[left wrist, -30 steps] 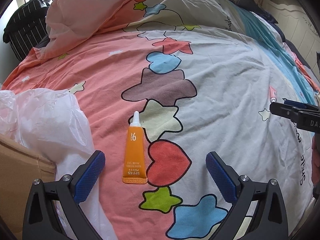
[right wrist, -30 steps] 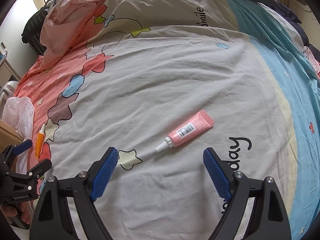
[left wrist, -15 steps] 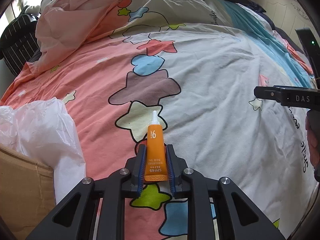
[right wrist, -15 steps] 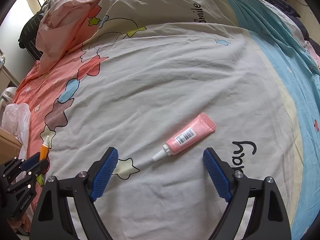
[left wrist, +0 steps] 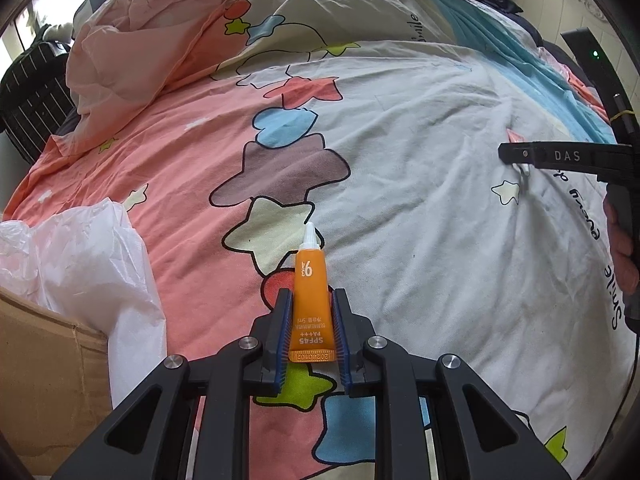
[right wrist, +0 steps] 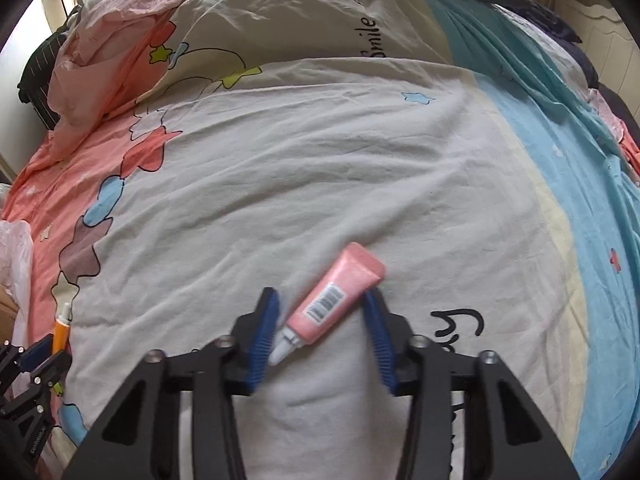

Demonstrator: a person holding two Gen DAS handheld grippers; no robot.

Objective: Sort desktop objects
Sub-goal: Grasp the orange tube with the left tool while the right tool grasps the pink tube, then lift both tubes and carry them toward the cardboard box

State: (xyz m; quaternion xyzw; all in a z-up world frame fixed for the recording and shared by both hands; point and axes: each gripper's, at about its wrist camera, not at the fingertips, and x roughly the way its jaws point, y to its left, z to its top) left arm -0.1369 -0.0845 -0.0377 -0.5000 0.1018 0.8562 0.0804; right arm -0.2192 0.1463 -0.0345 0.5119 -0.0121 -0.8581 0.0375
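Clamping the orange tube (left wrist: 311,304), left jaws clenched; right jaws half-parted, flanking the pink tube (right wrist: 336,300).

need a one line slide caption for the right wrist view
Right gripper half-closed around a pink tube lying diagonally on the patterned bedsheet.
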